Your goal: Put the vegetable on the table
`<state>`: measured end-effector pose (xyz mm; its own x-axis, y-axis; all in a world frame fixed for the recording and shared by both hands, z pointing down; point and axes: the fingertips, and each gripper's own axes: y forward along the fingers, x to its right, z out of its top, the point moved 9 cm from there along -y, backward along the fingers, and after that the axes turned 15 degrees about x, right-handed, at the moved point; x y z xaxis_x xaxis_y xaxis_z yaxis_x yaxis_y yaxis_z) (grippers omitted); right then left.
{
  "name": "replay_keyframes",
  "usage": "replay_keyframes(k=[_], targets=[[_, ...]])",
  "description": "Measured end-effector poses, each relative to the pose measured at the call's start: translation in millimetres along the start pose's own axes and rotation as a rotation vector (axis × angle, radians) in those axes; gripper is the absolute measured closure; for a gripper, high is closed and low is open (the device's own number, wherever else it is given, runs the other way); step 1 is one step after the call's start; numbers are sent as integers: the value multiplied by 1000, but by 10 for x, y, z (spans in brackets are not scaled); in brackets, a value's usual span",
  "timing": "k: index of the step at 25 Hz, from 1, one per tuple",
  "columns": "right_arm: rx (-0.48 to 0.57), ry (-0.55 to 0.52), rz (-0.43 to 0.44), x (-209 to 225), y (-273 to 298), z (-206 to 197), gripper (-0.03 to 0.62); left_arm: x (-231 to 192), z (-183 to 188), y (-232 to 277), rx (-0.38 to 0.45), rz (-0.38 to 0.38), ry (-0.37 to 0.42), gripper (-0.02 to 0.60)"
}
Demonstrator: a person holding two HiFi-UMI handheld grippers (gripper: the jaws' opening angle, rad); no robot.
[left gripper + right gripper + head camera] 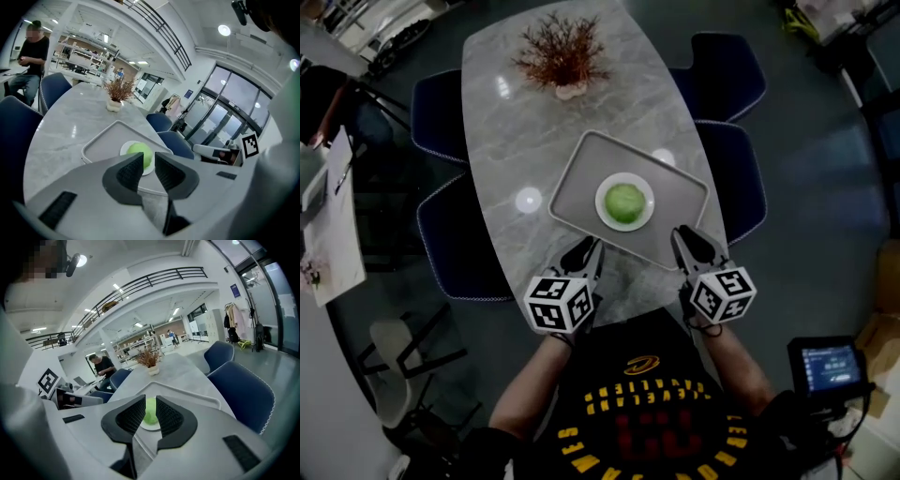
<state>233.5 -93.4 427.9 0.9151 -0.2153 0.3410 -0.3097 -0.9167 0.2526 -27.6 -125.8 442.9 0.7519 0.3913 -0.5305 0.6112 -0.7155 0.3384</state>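
Head view looks down on the vegetable [624, 202], round and green, sitting on a white plate [602, 190] in the middle of a grey tray [577, 183] close to my edge of the counter [502, 141]. My left gripper [584, 249] and right gripper [686, 240] hover by the tray's near rim, one towards each end. Both pairs of jaws are released, slightly apart, with nothing between them.
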Motion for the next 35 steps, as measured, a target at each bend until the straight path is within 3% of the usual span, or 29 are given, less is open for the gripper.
replay_keyframes(k=[5, 10, 18, 27, 35], targets=[[-99, 11, 38, 287, 353, -197, 523, -213, -140, 348, -70, 68, -130, 515], [-184, 59, 42, 523, 630, -459, 523, -448, -274, 679, -125, 161, -98, 517], [-309, 108, 49, 711, 1039, -773, 523, -633, -405, 966, -209, 209, -84, 516], [-372, 147, 40, 825, 1295, -926, 523, -800, -560, 1139, -271, 244, -210, 515], [-408, 186, 32, 857, 1328, -995, 523, -848, -591, 1213, -339, 263, -271, 515]])
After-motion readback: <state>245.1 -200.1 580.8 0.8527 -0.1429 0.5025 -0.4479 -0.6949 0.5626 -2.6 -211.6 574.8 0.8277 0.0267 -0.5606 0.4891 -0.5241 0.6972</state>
